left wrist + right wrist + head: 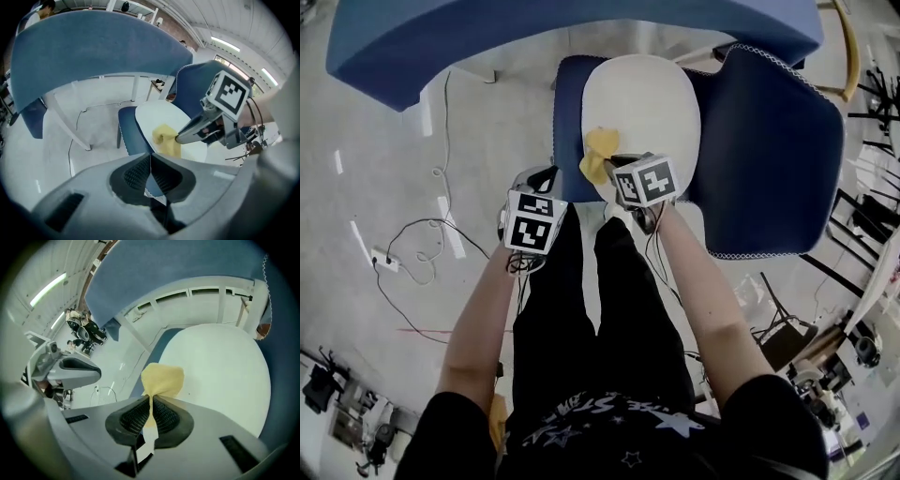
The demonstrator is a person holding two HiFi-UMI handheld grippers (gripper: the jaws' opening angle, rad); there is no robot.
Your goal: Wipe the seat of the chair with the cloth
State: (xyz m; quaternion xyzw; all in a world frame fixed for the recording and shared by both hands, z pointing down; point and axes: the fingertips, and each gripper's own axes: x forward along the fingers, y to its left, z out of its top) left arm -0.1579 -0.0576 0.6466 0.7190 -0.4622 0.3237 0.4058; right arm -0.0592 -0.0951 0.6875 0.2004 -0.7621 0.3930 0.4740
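The chair has a cream oval seat (pixel 642 108) on a dark blue shell (pixel 769 159). A yellow cloth (pixel 598 155) lies bunched at the seat's near left edge. My right gripper (pixel 619 169) is shut on the cloth (pixel 161 379), which pokes out between its pads just over the seat (pixel 220 371). My left gripper (pixel 542 180) hovers left of the chair, over the floor, shut with nothing in it. From the left gripper view (pixel 151 164) I see the cloth (pixel 168 139) held by the right gripper (pixel 180 137) above the seat (pixel 161 117).
A large blue curved panel (pixel 487 37) stands beyond the chair on white legs. White cables and a power strip (pixel 386 263) lie on the grey floor at left. Stands and equipment (pixel 853 337) crowd the right side. The person's legs (pixel 581 309) are directly below the grippers.
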